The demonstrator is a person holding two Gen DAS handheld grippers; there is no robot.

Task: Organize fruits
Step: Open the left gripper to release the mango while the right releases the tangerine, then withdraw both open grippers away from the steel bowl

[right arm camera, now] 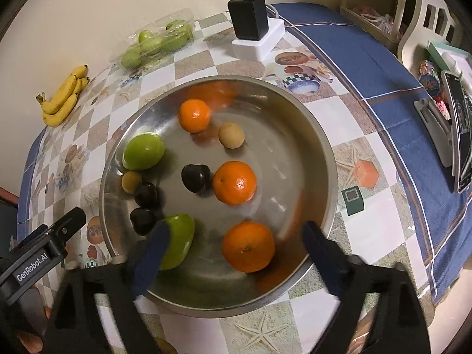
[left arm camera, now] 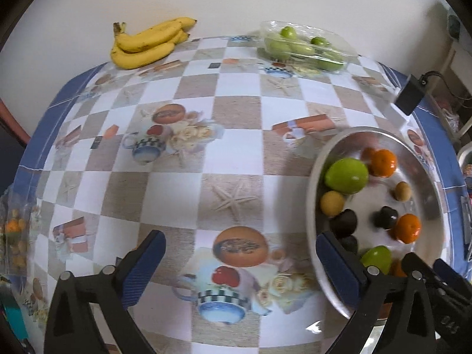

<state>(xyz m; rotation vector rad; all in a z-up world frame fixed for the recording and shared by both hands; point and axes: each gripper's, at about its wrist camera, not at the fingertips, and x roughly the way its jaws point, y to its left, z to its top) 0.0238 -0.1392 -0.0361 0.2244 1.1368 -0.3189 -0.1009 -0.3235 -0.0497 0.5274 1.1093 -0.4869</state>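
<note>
Three oranges: round, bright and glossy, all inside the metal bowl; the near orange lies by the front wall, the middle orange at the centre, the far orange toward the back wall.
Two green fruits: smooth, oval, pale green; the large green fruit rests against the bowl's left wall, the near green fruit sits at the front left, partly behind the right gripper's left finger.
Dark fruits: three, almost black and shiny; one dark fruit touches the middle orange, two more dark fruits sit close together along the left wall.
Tan fruits: two, small, round, dull beige; one tan fruit near the far orange, the other tan fruit between the large green fruit and the dark ones.
Bowl: wide, shallow, shiny steel, standing on the checked tablecloth.
Right gripper: hangs over the bowl's front edge, fingers wide apart, the near orange between them but untouched.
Left gripper: over bare tablecloth just left of the bowl, fingers spread wide, nothing between them.
Bananas: yellow bunch at the table's far edge by the wall.
Clear plastic tray: at the far edge, holding small green fruits.
Black charger: on a white block beyond the bowl.
</note>
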